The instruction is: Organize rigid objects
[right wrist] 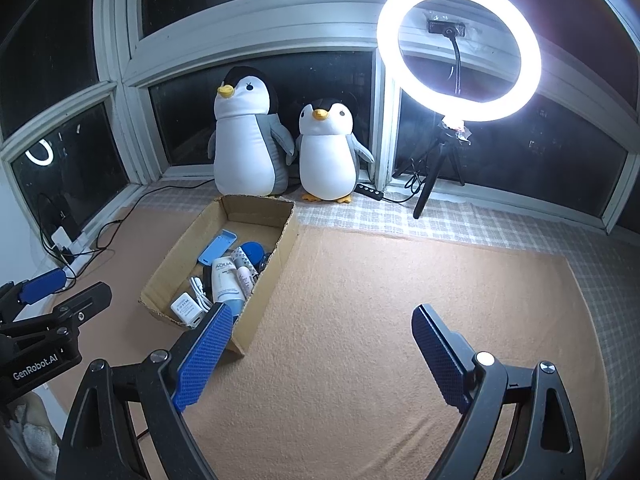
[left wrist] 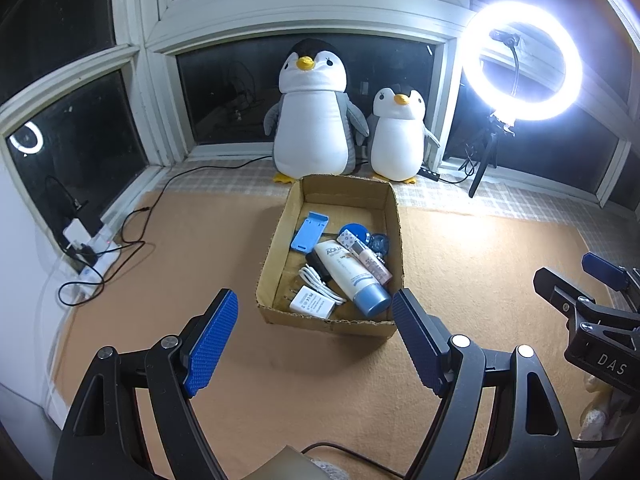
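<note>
An open cardboard box (left wrist: 280, 236) (right wrist: 176, 256) sits on the tan mat. Inside lie a blue phone stand (left wrist: 309, 230) (right wrist: 218, 249), a white tube with a blue cap (left wrist: 352, 276) (right wrist: 226, 282), a white charger with its cable (left wrist: 312, 302) (right wrist: 187, 309), a pink bottle (left wrist: 370, 262), a blue round lid (left wrist: 356, 232) and a black item. My left gripper (left wrist: 316, 308) hovers open just in front of the box, nothing between its blue pads. My right gripper (right wrist: 322, 322) stands open over bare mat to the right of the box, also holding nothing.
Two plush penguins (left wrist: 316, 116) (right wrist: 326, 152) stand behind the box against the window. A lit ring light on a tripod (left wrist: 520, 64) (right wrist: 460, 48) stands at the back right. A power strip with cables (left wrist: 90, 248) lies at the left wall. Checked cloth borders the mat.
</note>
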Tool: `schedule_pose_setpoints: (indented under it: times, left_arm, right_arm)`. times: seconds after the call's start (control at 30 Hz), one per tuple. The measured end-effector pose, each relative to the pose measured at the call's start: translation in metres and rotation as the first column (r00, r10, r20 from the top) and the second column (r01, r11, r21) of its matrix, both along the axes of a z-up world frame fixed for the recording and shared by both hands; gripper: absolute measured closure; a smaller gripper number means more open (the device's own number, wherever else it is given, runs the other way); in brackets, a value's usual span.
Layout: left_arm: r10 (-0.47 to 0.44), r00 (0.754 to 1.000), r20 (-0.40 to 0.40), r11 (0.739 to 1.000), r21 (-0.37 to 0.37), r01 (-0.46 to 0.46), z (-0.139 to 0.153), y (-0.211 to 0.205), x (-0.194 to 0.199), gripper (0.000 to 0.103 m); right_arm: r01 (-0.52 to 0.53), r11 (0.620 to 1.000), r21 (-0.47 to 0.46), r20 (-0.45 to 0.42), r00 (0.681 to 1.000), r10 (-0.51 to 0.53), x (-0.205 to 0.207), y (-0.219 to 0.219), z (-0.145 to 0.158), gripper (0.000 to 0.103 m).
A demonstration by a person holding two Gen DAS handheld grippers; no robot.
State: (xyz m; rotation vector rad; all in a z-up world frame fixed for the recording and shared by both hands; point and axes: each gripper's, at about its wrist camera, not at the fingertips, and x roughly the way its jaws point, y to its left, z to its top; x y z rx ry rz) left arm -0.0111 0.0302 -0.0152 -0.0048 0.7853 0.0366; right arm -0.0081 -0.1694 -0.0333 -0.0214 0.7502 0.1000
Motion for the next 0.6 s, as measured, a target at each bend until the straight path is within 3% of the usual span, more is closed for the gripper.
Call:
schedule_pose_setpoints:
  times: [0.6]
  left_arm:
    - [0.001,1.000,0.001,1.000,-0.001,-0.001,-0.0006,0.0002,0.0007,0.023]
  right_arm:
    - [-0.008,1.000,-0.011,-0.021,1.000,0.007,0.0030,0.0023,-0.0047,0.014]
